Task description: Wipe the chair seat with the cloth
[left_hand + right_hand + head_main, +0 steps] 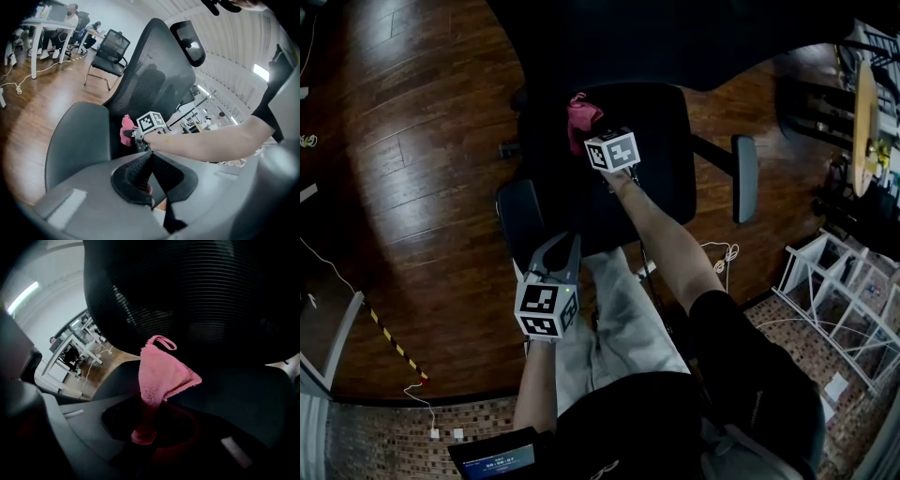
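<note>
In the head view, the right gripper (pixel 592 133) is held out over the black chair seat (pixel 661 173). The pink cloth (pixel 581 117) is bunched at its fingertips and just beyond them, toward the rear left of the seat. The marker cube (pixel 612 150) sits just behind those fingers, and the bare forearm (pixel 670 244) runs back from it. The left gripper (pixel 562 248) is held well short of the seat. The left armrest (pixel 520 220) lies just past its fingertips, and wooden floor (pixel 412 169) is seen to their left.

In the left gripper view, the two dark ribbed pads (pixel 133 171) are brought together at their tips, and nothing is clamped between them. The grey armrest pad fills the space to the left of the fingers. Straight ahead of them the right gripper and the cloth are seen low against the mesh backrest (pixel 154 79), with the headrest (pixel 190 42) high above. Far beyond and to the left of the fingers, a second chair (pixel 110 51) stands on the floor.

In the right gripper view, the jaws are closed on the lower end of the cloth, which is pinched between them. The rest of it stands out past the fingertips in a loose triangle, with a small loop (pixel 161 341) at its far end. The dark mesh backrest rises right behind the cloth, and the seat spreads to the right of the fingers. Whether the cloth touches the seat cannot be told.
</note>
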A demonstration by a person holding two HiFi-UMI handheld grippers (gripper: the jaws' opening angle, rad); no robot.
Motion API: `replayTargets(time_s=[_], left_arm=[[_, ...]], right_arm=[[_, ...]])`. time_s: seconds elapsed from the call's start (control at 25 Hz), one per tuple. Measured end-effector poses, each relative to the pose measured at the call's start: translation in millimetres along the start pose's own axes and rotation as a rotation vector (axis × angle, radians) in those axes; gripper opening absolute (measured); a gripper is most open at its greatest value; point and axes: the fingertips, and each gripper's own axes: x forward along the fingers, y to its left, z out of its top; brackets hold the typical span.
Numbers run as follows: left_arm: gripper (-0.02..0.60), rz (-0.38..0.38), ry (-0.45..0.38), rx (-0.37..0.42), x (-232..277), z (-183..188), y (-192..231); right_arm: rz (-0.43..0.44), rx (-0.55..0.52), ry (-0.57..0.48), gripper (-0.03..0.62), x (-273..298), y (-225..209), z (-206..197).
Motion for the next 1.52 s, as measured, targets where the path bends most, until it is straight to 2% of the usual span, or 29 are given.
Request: replayTargets(time_s=[0.24,0.44,0.52,0.6,0.68,0.88,1.24,1.52], left_arm=[[-0.006,-0.004,-0.018,-0.004,-2,1,1],[-0.006,-0.003,-0.015,0.003,-2,1,1],[-0.006,-0.001,-0.013,0.003,-2,1,1],[-0.006,0.0,-0.013,0.007,-1,1,1],[-0.006,0.002,-0.013,0.016,-1,1,1],[-0.006,0.015,-0.002,0.031,-1,1,1],[-0.006,0.017,0.007,0.019,-1,0,2],[-0.006,0.023,0.009,0.026,-1,-1,2]], right_arm=[[0.204,-0.046,-0.016,0.064,14,86,9],[0.427,-0.117,-0.01,0.064,11,151,8],[0.447,-0.141,0.006,0.064,12,156,1],[0.409,-0.142,0.02,0.064,14,140,-7],[0.369,-0.101,0.022,0.064,14,115,-12],[0.23,-0.015,0.04,0.064,-1,36,-29],[0.002,0.053,0.069,0.064,-53,-92,-61],[-0.252,0.116,0.083,0.064,-111,-184,-82]])
